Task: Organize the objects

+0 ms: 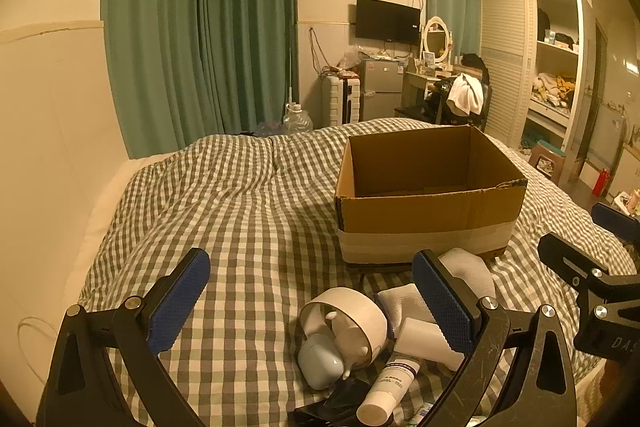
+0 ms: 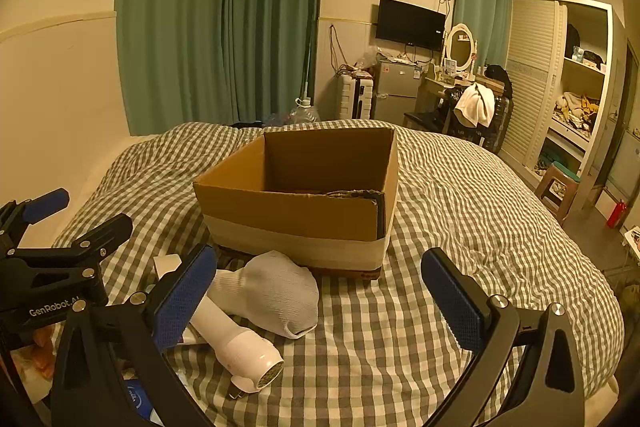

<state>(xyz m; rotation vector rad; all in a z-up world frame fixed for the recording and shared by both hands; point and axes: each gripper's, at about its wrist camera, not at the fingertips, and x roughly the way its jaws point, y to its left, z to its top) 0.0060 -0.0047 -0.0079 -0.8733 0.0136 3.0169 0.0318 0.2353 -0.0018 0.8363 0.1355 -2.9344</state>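
One box [image 1: 430,203], open top, sits on the checked bed [image 1: 248,211]; from the right wrist view the visible part of its inside looks bare. All loose items lie on the bed just in front of the box, none inside it.

Left gripper [image 1: 316,301]: jaws wide apart, holding nothing, above the item cluster. Count in its view:
- 1 small white fan [image 1: 348,327] with a pale blue base, lying on its side
- 1 white tube [image 1: 386,393], cap toward the camera
- 1 white sock [image 1: 470,269], touching the base of the box
- 1 white dryer [image 1: 428,341], partly hidden by the right finger
- 1 black item [image 1: 332,407] at the bottom edge, can't tell what it is

Right gripper [image 2: 320,295]: jaws wide apart, nothing held, over bare bed to the right of the cluster. Its view shows the same sock [image 2: 276,291] against the box [image 2: 304,203], the dryer [image 2: 240,351] with its nozzle toward the camera and the sock lying over its rear end, plus 1 blue-labelled item [image 2: 134,397] at the lower left, mostly hidden.

Left gripper [image 2: 52,247] shows at the left edge of the right view.
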